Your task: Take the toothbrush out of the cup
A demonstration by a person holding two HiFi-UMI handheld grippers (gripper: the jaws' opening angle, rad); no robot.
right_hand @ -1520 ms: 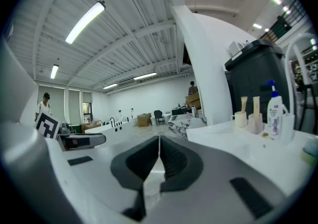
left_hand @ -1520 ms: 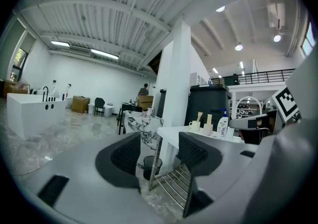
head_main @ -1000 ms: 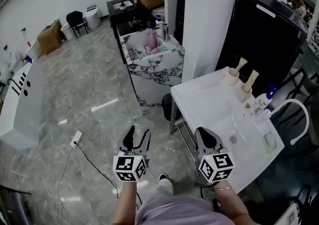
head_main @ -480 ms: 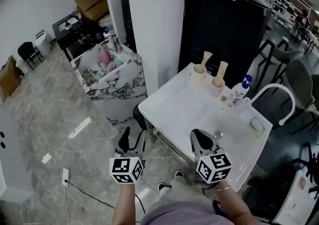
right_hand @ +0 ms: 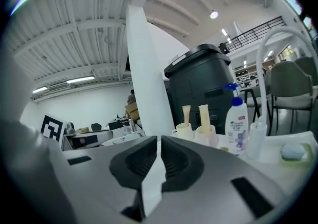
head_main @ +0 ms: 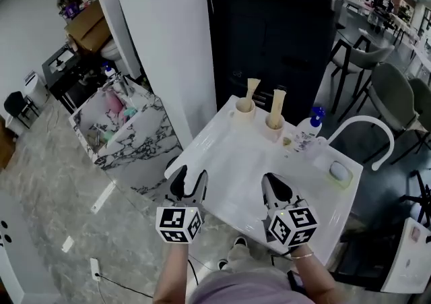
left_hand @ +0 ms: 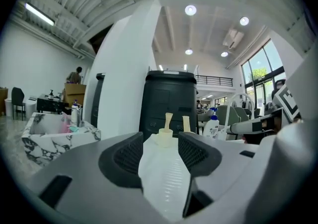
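One marble counter (head_main: 131, 144) at left, white pillar (head_main: 161, 46), black cabinet (head_main: 276, 33) behind white tabletop (head_main: 229, 161). At its near edge: left tongs (head_main: 189, 180) spread wide, empty; right tongs (head_main: 275, 183) all but closed on nothing. Along far edge: cup (head_main: 243, 110), second cup (head_main: 273, 126), toothbrush (head_main: 252, 89) standing in each, then pump bottle (head_main: 310, 131), faucet (head_main: 367, 124).

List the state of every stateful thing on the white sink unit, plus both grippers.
Left gripper: open, empty.
Right gripper: shut, empty.
Left beige toothbrush: upright in left cream cup.
Right beige toothbrush: upright in right cream cup.
White pump bottle, blue cap: upright.
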